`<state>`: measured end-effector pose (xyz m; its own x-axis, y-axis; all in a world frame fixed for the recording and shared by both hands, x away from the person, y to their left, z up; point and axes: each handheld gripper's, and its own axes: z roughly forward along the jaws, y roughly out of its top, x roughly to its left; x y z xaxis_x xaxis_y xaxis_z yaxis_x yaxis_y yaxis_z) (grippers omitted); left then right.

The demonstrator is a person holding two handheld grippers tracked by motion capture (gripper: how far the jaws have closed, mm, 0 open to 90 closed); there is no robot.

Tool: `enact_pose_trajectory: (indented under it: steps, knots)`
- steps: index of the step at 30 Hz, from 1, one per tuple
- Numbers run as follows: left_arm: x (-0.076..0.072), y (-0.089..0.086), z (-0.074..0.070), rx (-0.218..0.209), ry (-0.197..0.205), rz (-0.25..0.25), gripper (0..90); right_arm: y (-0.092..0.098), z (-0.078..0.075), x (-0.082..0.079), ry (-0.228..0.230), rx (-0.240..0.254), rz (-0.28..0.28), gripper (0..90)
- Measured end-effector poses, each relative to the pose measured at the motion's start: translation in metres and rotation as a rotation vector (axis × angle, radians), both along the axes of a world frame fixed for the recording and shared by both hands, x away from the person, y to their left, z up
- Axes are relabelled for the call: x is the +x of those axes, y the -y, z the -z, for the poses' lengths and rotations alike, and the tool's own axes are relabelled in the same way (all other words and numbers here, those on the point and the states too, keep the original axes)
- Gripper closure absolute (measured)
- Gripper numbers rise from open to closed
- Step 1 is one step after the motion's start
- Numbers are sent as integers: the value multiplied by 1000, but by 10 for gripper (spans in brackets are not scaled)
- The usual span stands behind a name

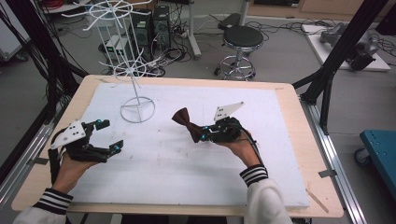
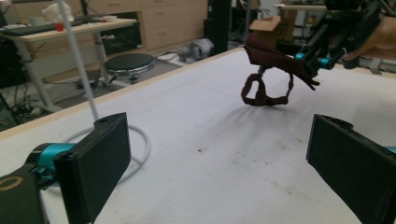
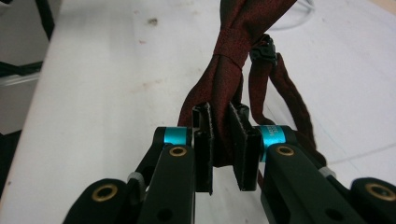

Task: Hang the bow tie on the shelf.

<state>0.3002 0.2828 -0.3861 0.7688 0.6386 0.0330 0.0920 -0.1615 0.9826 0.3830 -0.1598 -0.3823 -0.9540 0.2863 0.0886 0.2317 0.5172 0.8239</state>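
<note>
A dark red bow tie (image 1: pixel 185 122) is held above the white foam board, one wing pinched in my right gripper (image 1: pixel 204 135), which is shut on it. In the right gripper view the jaws squeeze the bow tie (image 3: pixel 233 60) and its strap hangs beside them. In the left gripper view the bow tie (image 2: pixel 275 63) hangs with its strap loop drooping to the board. My left gripper (image 1: pixel 107 136) rests at the board's left side, open, with nothing between its fingers (image 2: pixel 100 163). A white wire display stand (image 1: pixel 135 70) rises at the back left, its ring base (image 2: pixel 140 144) just beyond the left gripper.
The white foam board (image 1: pixel 187 177) covers most of the wooden table (image 1: pixel 289 93). Behind the table stand a black stool (image 1: pixel 241 39) and computer towers (image 1: pixel 154 25). Black frame posts (image 1: pixel 336 56) flank the right side; a blue cart (image 1: pixel 380 149) sits at far right.
</note>
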Motion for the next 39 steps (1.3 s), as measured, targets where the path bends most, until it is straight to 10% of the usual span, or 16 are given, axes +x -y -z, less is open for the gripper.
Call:
enact_pose_trajectory:
  steps: [39]
  knots:
    - [35, 75, -51, 98, -74, 335, 69, -39, -13, -15, 164, 134, -269, 809]
